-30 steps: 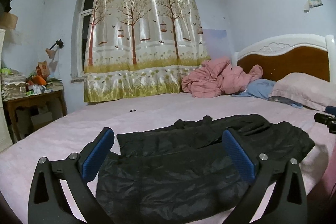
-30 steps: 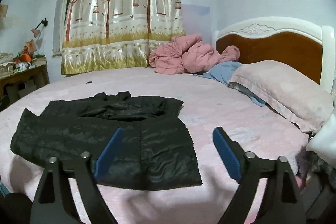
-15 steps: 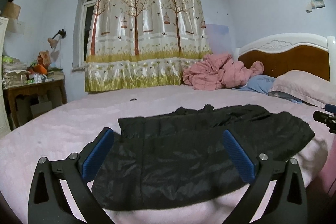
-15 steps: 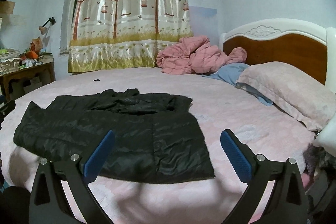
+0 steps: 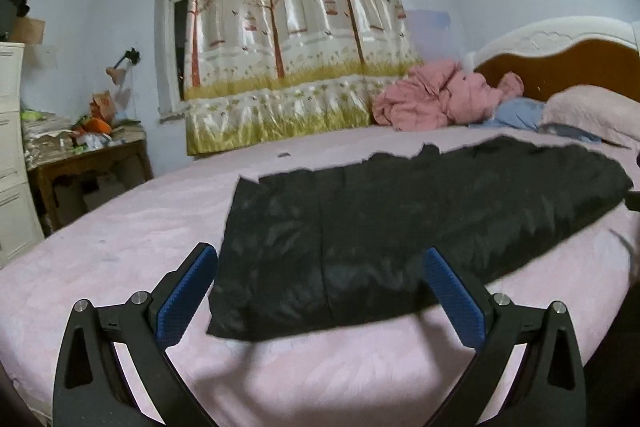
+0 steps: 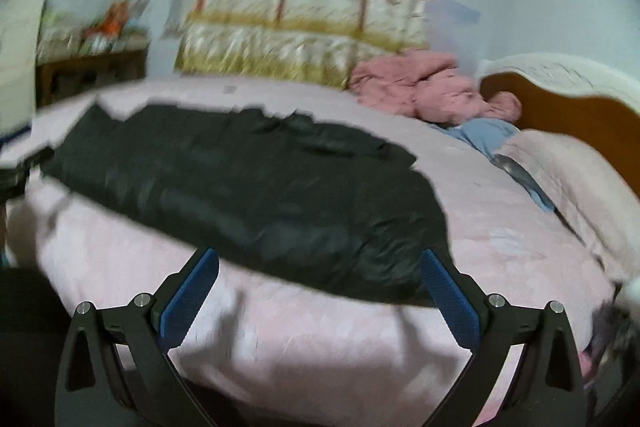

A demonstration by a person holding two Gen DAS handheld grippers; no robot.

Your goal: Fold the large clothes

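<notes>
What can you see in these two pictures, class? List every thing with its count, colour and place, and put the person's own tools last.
Jacket: one, black, spread flat on the near part of the bed.
Bed: one, pink cover, fills the foreground.
Headboard: one, white and brown, at the right.
Pillow: one, pale pink, by the headboard.
Quilt: one, pink, bunched at the far side of the bed.
Blue cloth: one, between quilt and pillow.
Curtain: one, cream with trees, over the window.
Side table: one, brown, cluttered, at the left.
Lamp: one, on the left wall.
Left claw: one, black with blue pads, open, empty.
Right claw: one, the same, open, empty.
</notes>
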